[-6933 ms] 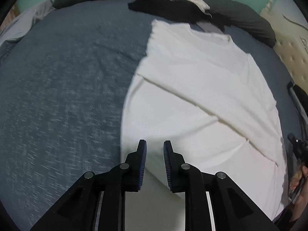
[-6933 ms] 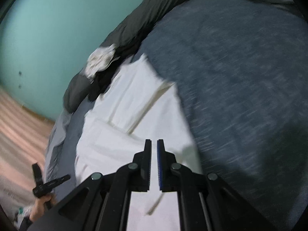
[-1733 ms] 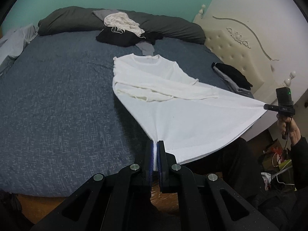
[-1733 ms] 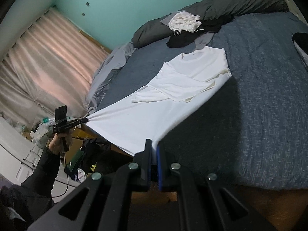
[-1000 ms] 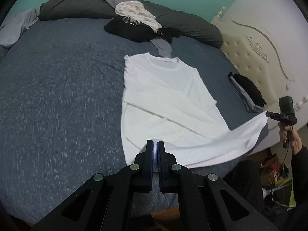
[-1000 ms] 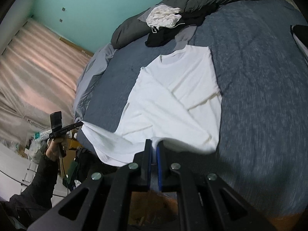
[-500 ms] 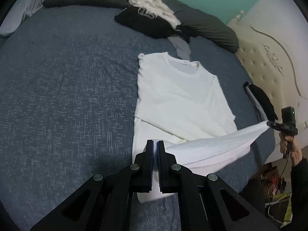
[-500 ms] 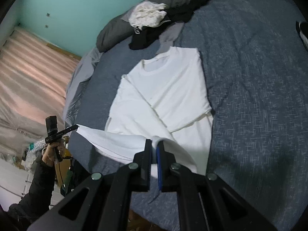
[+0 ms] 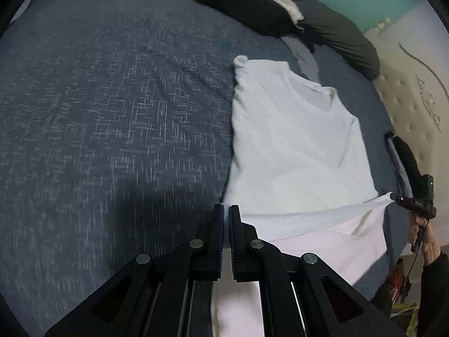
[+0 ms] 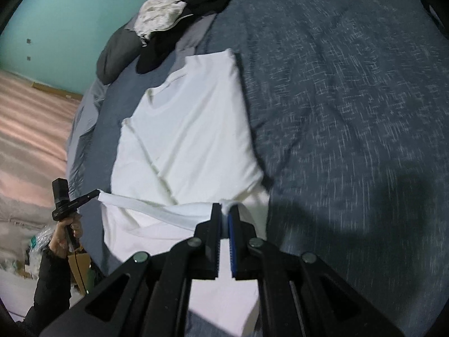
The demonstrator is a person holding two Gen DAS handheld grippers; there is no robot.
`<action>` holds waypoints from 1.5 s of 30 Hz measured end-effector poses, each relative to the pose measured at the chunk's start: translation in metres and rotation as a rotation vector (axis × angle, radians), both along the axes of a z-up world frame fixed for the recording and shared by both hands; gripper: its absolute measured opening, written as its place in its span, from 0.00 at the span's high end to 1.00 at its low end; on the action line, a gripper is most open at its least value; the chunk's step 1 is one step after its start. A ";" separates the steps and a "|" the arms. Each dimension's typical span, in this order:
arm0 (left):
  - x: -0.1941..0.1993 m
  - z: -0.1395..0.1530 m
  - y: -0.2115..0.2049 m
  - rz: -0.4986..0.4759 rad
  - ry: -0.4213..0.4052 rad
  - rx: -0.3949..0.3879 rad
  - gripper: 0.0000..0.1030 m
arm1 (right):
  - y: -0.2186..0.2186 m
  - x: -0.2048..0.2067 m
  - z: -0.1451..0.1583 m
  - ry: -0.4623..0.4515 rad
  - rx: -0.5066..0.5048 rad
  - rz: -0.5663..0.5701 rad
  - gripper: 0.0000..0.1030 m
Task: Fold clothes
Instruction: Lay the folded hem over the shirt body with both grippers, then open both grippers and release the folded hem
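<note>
A white long-sleeved shirt lies flat on the blue bedspread, collar toward the far pile and sleeves folded across its body. My left gripper is shut on one corner of the shirt's bottom hem, which it holds raised above the fabric. The other hem corner is pinched in my right gripper. The hem stretches taut between the two grippers and hangs over the shirt's lower part. Each wrist view shows the other gripper at its edge: the right gripper and the left gripper, each held by a hand.
Black and white clothes are piled on a dark grey duvet at the far end of the bed. A cream padded headboard and a folded dark garment are on the right. Pink curtains hang beyond the bed's left side.
Both grippers have moved forward over the bed toward the collar, carrying the hem. The lifted hem now hangs over the shirt's lower half, where earlier it stretched out past the bed's edge.
</note>
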State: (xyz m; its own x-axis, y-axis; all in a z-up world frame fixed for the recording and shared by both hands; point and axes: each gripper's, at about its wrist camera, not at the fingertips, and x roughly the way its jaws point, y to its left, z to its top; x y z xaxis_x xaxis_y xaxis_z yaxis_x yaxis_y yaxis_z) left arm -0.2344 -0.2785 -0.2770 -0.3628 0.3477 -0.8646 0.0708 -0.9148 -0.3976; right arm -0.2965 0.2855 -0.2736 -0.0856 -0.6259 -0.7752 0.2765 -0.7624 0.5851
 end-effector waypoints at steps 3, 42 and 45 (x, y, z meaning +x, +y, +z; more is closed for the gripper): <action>-0.016 -0.013 -0.001 0.013 -0.023 0.008 0.95 | -0.006 -0.015 -0.010 0.005 0.020 -0.005 0.96; -0.072 -0.010 0.013 0.083 0.169 -0.060 0.80 | -0.434 -0.060 0.033 0.363 0.126 0.494 0.66; -0.067 -0.016 0.007 0.116 0.184 -0.011 0.80 | -0.470 -0.062 0.025 0.371 0.160 0.528 0.66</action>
